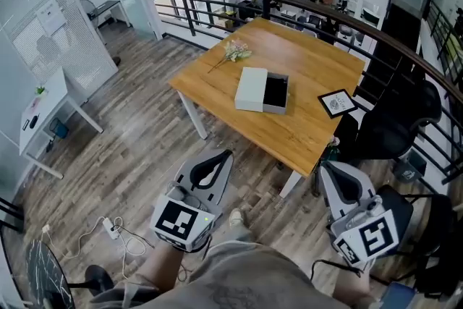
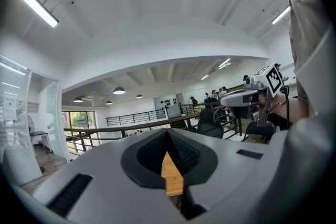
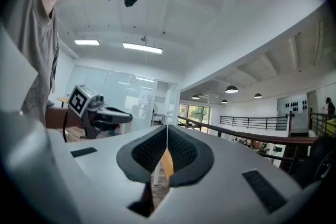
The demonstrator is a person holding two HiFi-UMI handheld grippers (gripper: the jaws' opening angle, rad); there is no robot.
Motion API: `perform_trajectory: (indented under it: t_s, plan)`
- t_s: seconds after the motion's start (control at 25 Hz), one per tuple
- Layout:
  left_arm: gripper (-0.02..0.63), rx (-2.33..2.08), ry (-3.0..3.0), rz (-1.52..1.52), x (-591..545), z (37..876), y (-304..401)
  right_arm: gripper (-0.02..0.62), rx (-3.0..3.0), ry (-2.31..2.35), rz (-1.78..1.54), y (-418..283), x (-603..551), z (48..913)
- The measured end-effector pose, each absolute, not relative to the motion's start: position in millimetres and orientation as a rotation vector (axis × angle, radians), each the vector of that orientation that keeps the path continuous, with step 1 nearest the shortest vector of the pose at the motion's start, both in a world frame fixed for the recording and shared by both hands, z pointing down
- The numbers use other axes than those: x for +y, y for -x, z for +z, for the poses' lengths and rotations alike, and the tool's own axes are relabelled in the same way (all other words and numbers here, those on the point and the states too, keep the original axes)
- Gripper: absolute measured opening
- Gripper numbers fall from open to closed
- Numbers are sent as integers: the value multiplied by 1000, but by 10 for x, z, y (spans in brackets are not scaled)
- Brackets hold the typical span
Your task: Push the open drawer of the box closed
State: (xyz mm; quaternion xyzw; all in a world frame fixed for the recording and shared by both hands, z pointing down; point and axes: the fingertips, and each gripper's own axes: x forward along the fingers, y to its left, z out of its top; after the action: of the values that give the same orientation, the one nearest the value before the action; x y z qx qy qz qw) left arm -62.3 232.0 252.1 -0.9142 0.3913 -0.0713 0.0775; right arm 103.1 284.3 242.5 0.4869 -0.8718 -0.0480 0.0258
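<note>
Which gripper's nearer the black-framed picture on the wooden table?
Right. The right gripper sits below the black-framed picture in the head view; the left gripper is farther, down-left.

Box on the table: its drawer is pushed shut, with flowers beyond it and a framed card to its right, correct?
Not shut: the head view shows the drawer pulled out of the box, its dark inside exposed. Flowers beyond it and the framed card to its right are as stated.

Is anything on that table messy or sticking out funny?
Yes: the white box near the middle of the wooden table has its drawer sticking out at one side, so its dark inside shows. A small bunch of flowers lies flat on the tabletop. Nothing looks spilled or broken.
</note>
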Motion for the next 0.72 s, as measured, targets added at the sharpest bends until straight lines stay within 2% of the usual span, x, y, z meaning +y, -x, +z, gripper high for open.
perform_trajectory:
  t_s: [0.12, 0.16, 0.2, 0.24, 0.72]
  plan:
    - [15, 1198, 2772, -235, 2168, 2664, 645, 35, -2611, -1540, -122, -1103, 2657, 2607]
    - [15, 1206, 2790, -244, 2106, 2724, 658, 62, -2593, -1555, -104, -1122, 2590, 2662]
    - [15, 1211, 2804, -250, 2040, 2778, 671, 143, -2577, -1569, -91, -1139, 2521, 2713]
    - [15, 1214, 2811, -254, 1968, 2823, 682, 197, -2562, -1580, -82, -1155, 2451, 2762]
    - [15, 1186, 2856, -303, 723, 3156, 828, 193, -2421, -1524, 54, -1090, 1262, 3388]
